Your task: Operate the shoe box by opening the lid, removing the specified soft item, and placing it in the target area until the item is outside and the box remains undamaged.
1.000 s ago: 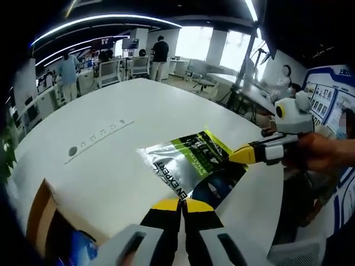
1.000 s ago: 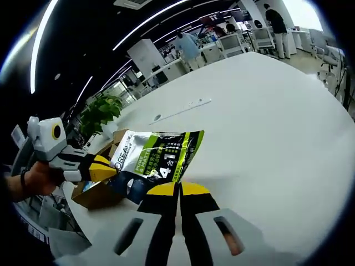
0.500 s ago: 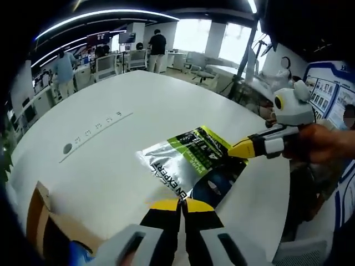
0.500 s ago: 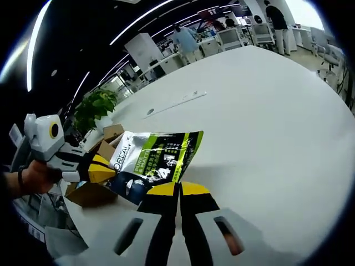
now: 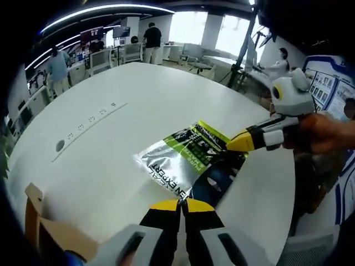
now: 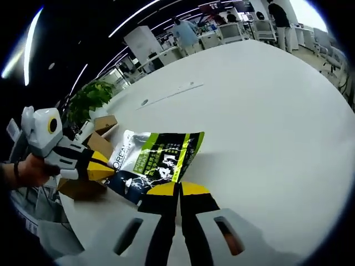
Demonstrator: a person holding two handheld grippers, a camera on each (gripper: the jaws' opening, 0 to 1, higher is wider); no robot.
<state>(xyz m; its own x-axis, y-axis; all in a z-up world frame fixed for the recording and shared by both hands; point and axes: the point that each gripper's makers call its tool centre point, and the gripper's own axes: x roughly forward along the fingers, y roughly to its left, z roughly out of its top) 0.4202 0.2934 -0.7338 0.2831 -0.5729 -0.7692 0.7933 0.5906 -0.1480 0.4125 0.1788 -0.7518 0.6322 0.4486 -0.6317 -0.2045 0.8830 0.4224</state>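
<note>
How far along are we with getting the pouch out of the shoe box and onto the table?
Done: the pouch is out of the cardboard shoe box, whose flaps stand open.

In hand: both the left gripper and the right gripper are shut on the pouch's edges, holding it over the white table.

Left: set it down on the table and let go. No damage shows on the visible part of the box.

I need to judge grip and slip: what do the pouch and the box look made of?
Pouch: seemingly glossy plastic or foil film, with a silvery sheen and printed green and dark panels.
Box: plain brown cardboard, matte, with raw flap edges.
</note>
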